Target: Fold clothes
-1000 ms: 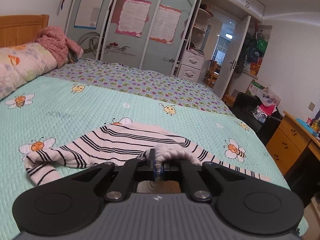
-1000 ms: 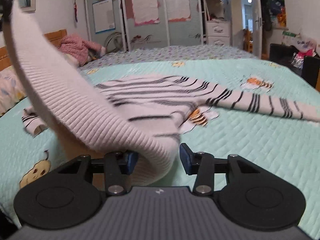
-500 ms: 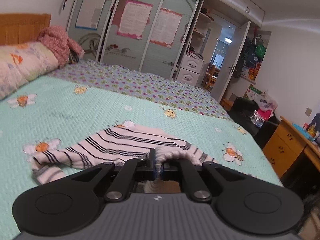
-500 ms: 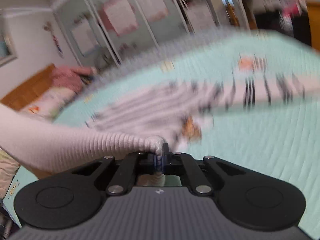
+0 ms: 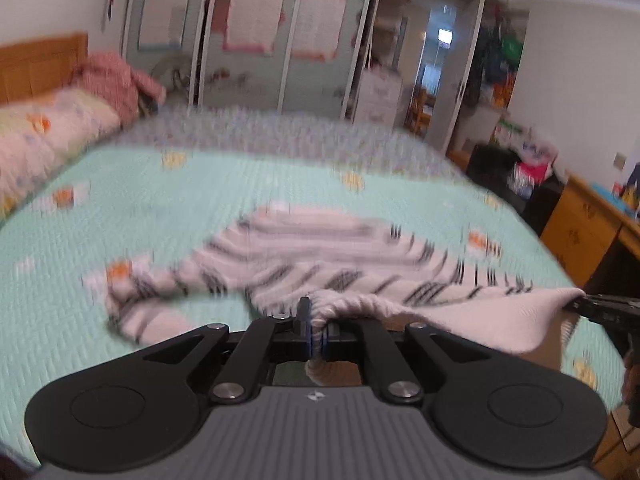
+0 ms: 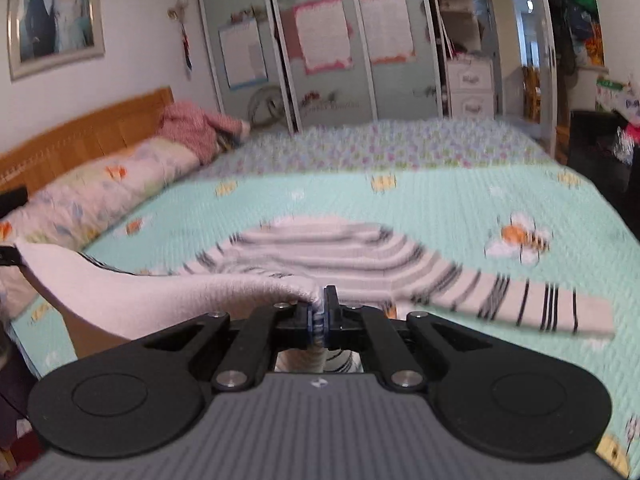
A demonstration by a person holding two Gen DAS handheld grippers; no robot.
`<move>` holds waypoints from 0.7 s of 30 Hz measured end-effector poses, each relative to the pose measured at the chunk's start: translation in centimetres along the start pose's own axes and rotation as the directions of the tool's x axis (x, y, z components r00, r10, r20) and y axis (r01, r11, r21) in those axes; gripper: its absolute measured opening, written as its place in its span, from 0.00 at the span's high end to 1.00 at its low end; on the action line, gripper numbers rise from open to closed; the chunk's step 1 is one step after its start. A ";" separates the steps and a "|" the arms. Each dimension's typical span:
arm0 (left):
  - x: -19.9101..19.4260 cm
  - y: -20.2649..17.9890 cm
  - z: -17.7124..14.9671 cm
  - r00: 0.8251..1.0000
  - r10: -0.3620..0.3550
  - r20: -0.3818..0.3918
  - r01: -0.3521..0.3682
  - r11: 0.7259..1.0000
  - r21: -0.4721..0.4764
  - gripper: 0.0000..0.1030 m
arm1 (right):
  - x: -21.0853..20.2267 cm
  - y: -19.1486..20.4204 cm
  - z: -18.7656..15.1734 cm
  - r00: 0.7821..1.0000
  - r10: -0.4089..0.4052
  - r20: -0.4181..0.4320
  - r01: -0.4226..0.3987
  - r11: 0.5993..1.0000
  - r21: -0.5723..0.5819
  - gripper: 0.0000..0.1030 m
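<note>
The right hand-held gripper point(image 6: 320, 312) has just closed: a second ago its jaws stood apart with the ribbed hem of the sweater point(image 6: 320, 252) sagging between them, and now they are pinched narrow on that hem. The left hand-held gripper point(image 5: 316, 332) is likewise clamped tight on a bunched bit of the same hem, as it was a second ago. In the left wrist view the right hand-held gripper's tip shows at the right edge, with the hem stretched between the two grips.

The sweater lies on the bed point(image 6: 440, 208), toward its near edge, on the green bee-print cover. Its hem is lifted off the cover at both ends; the body, and a striped sleeve point(image 6: 540, 304) reaching toward the bed's right edge, lie lower, though the blur hides how much of them rests on the cover. The other sleeve point(image 5: 136, 304) trails toward the left edge.

Both views are blurred, so the hands are on the move.

With both ends of the hem now held, the first fold looks set up: most likely the hem gets carried over the body toward the collar end. The sleeves are not yet tucked in, so the task seems to be at an early stage.
</note>
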State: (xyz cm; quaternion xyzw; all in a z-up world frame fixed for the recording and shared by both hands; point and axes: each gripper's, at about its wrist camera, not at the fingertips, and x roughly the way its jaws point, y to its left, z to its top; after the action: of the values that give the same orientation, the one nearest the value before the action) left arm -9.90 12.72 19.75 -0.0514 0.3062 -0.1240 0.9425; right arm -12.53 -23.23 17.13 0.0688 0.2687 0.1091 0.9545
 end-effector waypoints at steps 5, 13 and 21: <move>1.4 1.0 -3.1 0.996 0.004 -0.087 -0.009 0.998 -0.060 0.97 | 2.9 -0.1 -5.4 0.995 -0.071 -0.076 0.070 0.997 -0.011 0.77; -0.6 5.6 -6.0 0.998 0.054 -0.019 -0.058 0.945 -0.323 0.97 | 4.0 0.5 -12.3 0.982 -0.098 -0.163 0.099 0.995 0.001 0.36; -1.5 10.5 -10.3 0.965 0.256 -0.050 -0.248 0.841 -0.482 0.98 | 4.5 3.6 -18.1 0.973 -0.137 -0.188 0.104 0.979 -0.174 0.33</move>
State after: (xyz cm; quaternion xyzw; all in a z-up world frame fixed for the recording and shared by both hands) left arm -15.01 23.01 10.47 -0.2456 0.3238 0.0817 0.9100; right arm -18.91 -17.35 0.28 -0.0375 0.3566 0.0787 0.9302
